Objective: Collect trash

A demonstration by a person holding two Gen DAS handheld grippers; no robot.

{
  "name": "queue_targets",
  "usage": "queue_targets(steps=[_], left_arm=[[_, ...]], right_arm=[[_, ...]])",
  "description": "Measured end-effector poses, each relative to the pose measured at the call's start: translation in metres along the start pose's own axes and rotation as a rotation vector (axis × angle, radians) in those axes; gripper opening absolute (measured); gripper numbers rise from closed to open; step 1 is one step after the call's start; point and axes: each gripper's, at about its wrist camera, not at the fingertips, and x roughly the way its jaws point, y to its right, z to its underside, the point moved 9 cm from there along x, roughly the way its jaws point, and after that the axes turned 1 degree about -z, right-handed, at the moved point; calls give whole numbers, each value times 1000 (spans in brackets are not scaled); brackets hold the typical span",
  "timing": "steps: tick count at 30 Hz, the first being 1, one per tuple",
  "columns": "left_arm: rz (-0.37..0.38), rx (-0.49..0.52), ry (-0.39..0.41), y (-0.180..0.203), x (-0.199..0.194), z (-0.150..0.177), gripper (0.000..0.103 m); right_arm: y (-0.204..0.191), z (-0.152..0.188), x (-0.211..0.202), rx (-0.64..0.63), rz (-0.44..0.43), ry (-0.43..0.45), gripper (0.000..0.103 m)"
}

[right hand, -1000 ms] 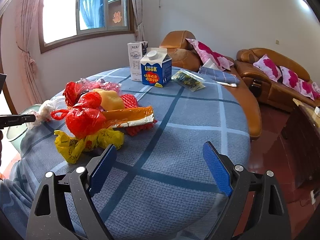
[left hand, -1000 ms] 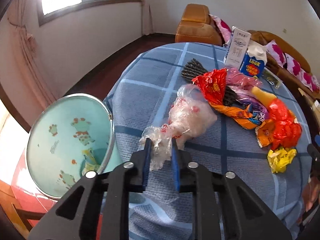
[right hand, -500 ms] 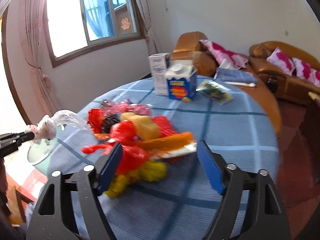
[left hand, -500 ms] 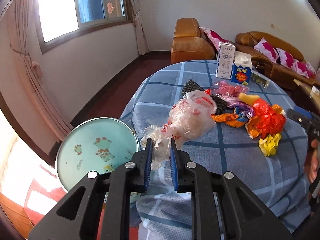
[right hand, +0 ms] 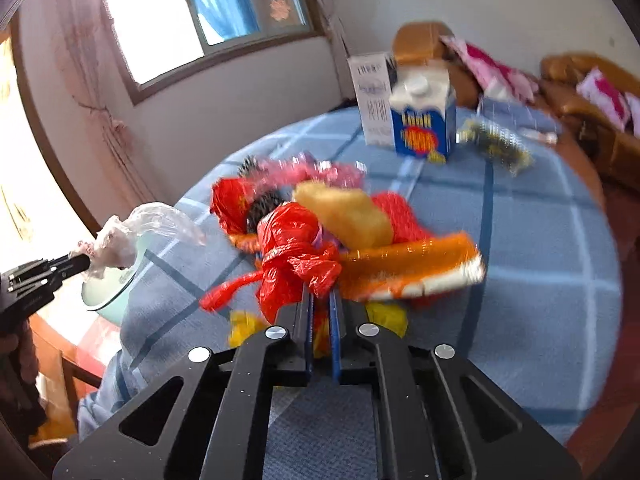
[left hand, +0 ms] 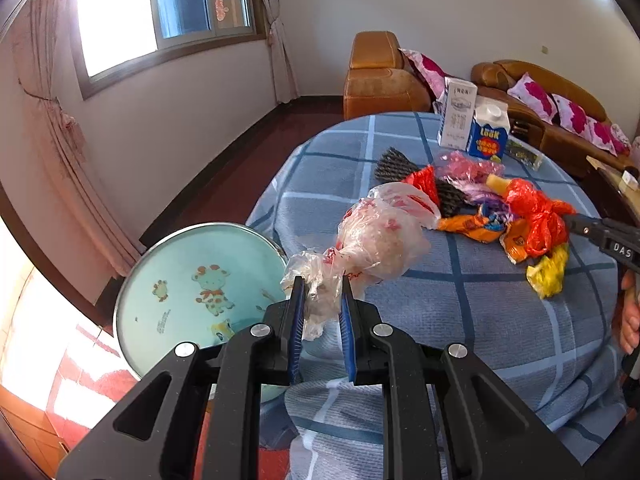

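My left gripper is shut on the twisted neck of a clear plastic bag with red print. The bag hangs just off the table edge, beside a pale green basin with cartoon animals. In the right wrist view the same bag is above the basin. My right gripper is shut on the near edge of a knotted red plastic bag in the trash pile. That bag and the right gripper also show in the left wrist view.
A round table carries a blue checked cloth. The pile holds an orange wrapper, a yellow bag, pink film and black mesh. A blue carton and a white carton stand behind. Brown sofas line the wall.
My right gripper moved in on the pile and went from wide open to shut on the red bag. My left gripper drew back and up a little with the clear bag.
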Motion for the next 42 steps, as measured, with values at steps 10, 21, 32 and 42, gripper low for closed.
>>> queue_targets(steps=[10,21,32,42], left_arm=[[-88,-19,28,-37,-9,-7,16],[-222,-46,-3,-92,-7,8,16],[-342,-70,-35,-142,-9,25,16],[-397,-87,-72,-166,-8,39,16]], right_arm=[[-46,-46,8,-201,-40,74,6],[-116,-62,55,-372,-136,51,6],[-164,-65,90,-470,-188,26,6],[-206,-53,114,-592,-219,5,6]])
